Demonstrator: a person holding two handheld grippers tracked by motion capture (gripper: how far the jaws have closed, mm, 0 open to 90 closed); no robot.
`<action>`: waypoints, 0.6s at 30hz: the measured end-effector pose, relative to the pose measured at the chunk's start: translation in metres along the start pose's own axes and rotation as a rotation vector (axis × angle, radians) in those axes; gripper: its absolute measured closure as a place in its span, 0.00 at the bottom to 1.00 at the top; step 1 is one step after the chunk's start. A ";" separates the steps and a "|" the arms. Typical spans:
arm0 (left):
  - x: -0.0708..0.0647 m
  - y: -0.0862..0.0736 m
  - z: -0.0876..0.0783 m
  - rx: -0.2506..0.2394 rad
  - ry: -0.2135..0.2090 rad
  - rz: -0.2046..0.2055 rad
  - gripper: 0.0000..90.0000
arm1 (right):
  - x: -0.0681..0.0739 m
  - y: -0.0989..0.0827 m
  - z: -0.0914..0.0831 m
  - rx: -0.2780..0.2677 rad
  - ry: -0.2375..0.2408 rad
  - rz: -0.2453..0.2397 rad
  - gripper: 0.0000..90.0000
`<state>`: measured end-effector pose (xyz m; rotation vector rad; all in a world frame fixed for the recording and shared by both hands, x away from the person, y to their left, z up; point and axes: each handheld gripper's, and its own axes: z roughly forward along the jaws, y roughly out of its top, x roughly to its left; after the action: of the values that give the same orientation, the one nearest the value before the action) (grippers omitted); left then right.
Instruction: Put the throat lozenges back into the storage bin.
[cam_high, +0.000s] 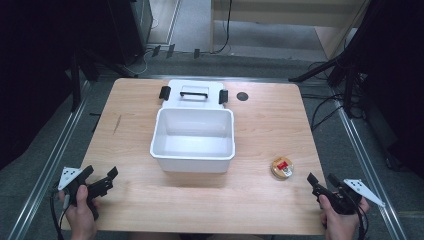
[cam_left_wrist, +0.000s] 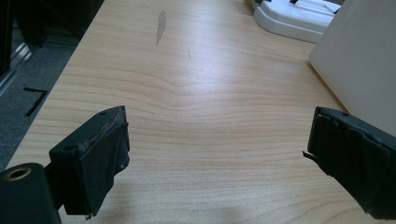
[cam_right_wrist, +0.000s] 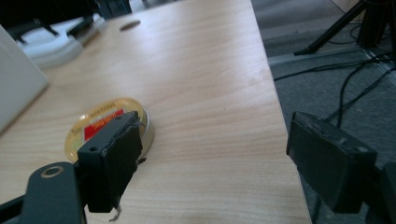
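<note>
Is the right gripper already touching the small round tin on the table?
Apart. In the high view, bare table wood lies between the right gripper and the round tin; its fingers stand open with nothing between them.

Round tin (cam_right_wrist: 109, 125) partly hidden behind the right gripper's (cam_right_wrist: 212, 163) near jaw, its label too small to read, white bin (cam_left_wrist: 362, 60) cut off by picture's edge

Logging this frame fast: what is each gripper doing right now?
Left gripper: open, holding nothing.
Right gripper: open, holding nothing; the round tin lies beside one jaw.
</note>
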<state>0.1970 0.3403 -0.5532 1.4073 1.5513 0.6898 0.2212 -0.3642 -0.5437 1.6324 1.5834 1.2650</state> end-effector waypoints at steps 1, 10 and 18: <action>0.001 0.000 0.000 0.001 -0.003 -0.004 0.07 | 0.002 0.000 0.002 0.023 -0.013 -0.025 0.20; 0.002 0.000 0.000 0.005 -0.010 -0.004 0.07 | 0.027 0.014 0.013 0.213 -0.035 -0.149 0.21; 0.001 0.001 0.001 0.008 -0.014 -0.004 0.07 | 0.041 0.028 0.019 0.392 -0.004 -0.217 0.21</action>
<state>0.1980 0.3415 -0.5534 1.4116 1.5470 0.6704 0.2453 -0.3249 -0.5171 1.6240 2.0409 0.8779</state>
